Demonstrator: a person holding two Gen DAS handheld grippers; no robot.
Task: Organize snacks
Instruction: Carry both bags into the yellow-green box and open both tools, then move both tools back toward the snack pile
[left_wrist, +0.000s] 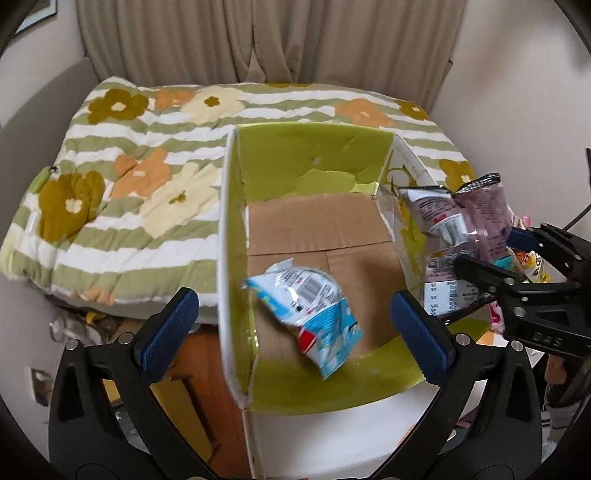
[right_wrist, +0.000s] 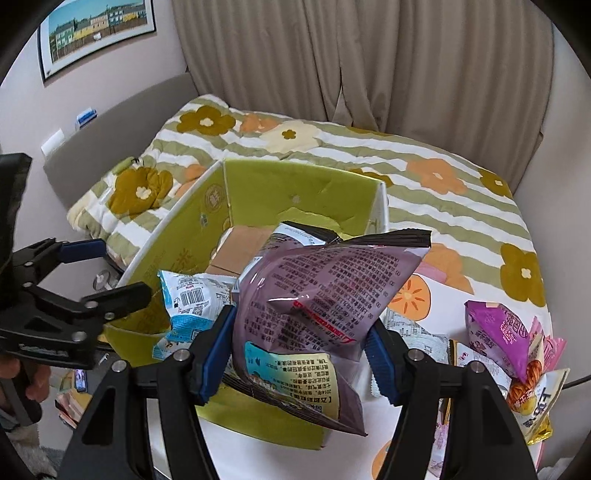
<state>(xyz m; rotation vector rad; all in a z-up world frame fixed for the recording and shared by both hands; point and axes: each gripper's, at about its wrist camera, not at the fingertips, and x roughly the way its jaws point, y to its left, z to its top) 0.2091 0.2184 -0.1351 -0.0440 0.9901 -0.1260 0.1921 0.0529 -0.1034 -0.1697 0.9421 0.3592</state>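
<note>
Blue-padded left tongs (left_wrist: 295, 325) are spread wide and empty above the cardboard box (left_wrist: 236, 258), where a blue snack bag (left_wrist: 310, 314) is seen. Further right, a purple snack bag (right_wrist: 306, 314) is pinched at its middle by the right tongs (right_wrist: 299, 354); being light, crinkly and slippery, it is best gripped mid-body.

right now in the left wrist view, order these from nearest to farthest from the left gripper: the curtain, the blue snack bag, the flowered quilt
1. The blue snack bag, just ahead of the open left gripper, blurred, inside the green box.
2. The flowered quilt, beyond the box and off to the left.
3. The curtain, at the back behind the quilt.
</note>
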